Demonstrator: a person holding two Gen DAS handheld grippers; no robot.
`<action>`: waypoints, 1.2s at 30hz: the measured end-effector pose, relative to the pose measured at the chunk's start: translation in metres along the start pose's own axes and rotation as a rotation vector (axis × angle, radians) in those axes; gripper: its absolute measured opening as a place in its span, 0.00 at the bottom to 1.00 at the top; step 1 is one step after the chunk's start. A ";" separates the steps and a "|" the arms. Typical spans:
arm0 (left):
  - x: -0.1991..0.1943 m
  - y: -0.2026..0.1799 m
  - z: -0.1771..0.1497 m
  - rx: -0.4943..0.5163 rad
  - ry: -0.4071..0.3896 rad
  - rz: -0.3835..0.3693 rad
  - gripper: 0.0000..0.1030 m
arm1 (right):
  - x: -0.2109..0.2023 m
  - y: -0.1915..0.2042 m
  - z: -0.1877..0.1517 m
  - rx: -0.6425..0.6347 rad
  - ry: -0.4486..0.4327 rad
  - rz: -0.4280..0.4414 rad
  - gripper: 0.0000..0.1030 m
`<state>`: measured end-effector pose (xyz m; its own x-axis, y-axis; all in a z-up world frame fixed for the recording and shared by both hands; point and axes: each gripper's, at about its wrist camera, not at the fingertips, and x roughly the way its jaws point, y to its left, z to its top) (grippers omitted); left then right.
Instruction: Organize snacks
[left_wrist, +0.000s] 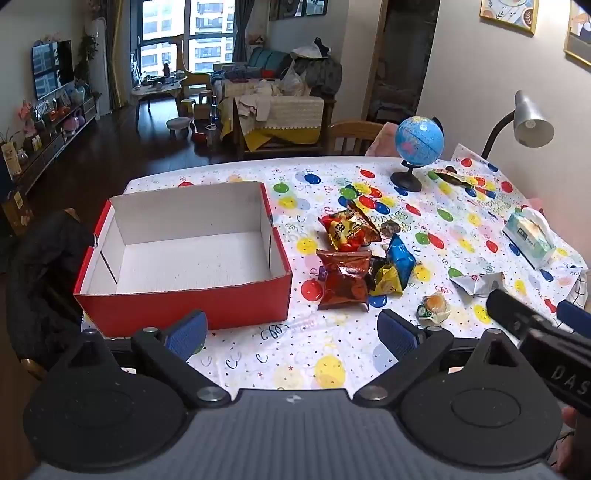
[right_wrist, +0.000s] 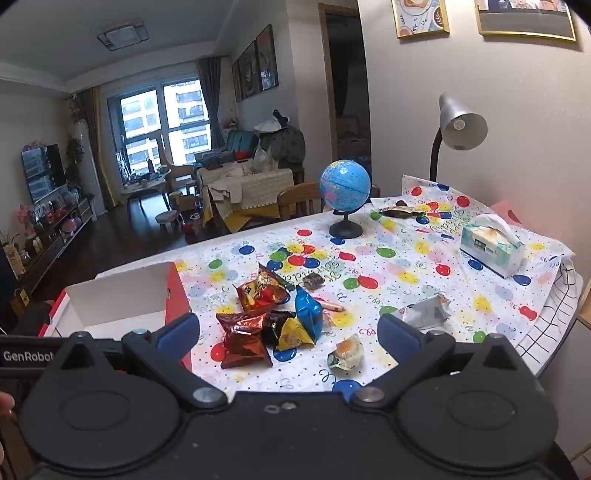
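Balloon-print cloth (left_wrist: 332, 354) covers the table, with the red box (left_wrist: 184, 299) standing empty on it. Snacks lie heaped just right of the box: a brown bag (left_wrist: 345, 282) nearest, a red bag (left_wrist: 349, 230) behind it, a blue bag (left_wrist: 400, 260) beside those, and a small clear-wrapped cake (left_wrist: 434, 306) further right. The left gripper (left_wrist: 291, 332) and right gripper (right_wrist: 288, 332) both hover spread wide, holding nothing.

Risks, as I judge them: the puffy foil bags may slip from the pads, overlapping packets may drag each other, and a squeeze could crush the cake. A knock on the box's wall could shove it along the cloth.
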<state>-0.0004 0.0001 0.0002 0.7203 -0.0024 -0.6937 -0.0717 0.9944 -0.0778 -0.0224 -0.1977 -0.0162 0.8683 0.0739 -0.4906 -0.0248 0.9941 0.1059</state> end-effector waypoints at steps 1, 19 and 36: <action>0.000 0.000 0.000 -0.002 -0.003 0.003 0.96 | -0.001 0.000 0.000 0.001 0.003 0.002 1.00; -0.013 -0.004 -0.006 -0.015 -0.006 -0.004 0.96 | -0.011 0.003 -0.001 -0.025 0.013 0.016 1.00; -0.019 -0.002 -0.009 -0.044 -0.004 0.010 0.96 | -0.018 -0.002 -0.002 -0.041 0.021 0.037 0.93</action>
<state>-0.0197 -0.0031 0.0071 0.7221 0.0085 -0.6917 -0.1096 0.9887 -0.1023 -0.0388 -0.2010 -0.0093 0.8558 0.1118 -0.5051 -0.0774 0.9930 0.0887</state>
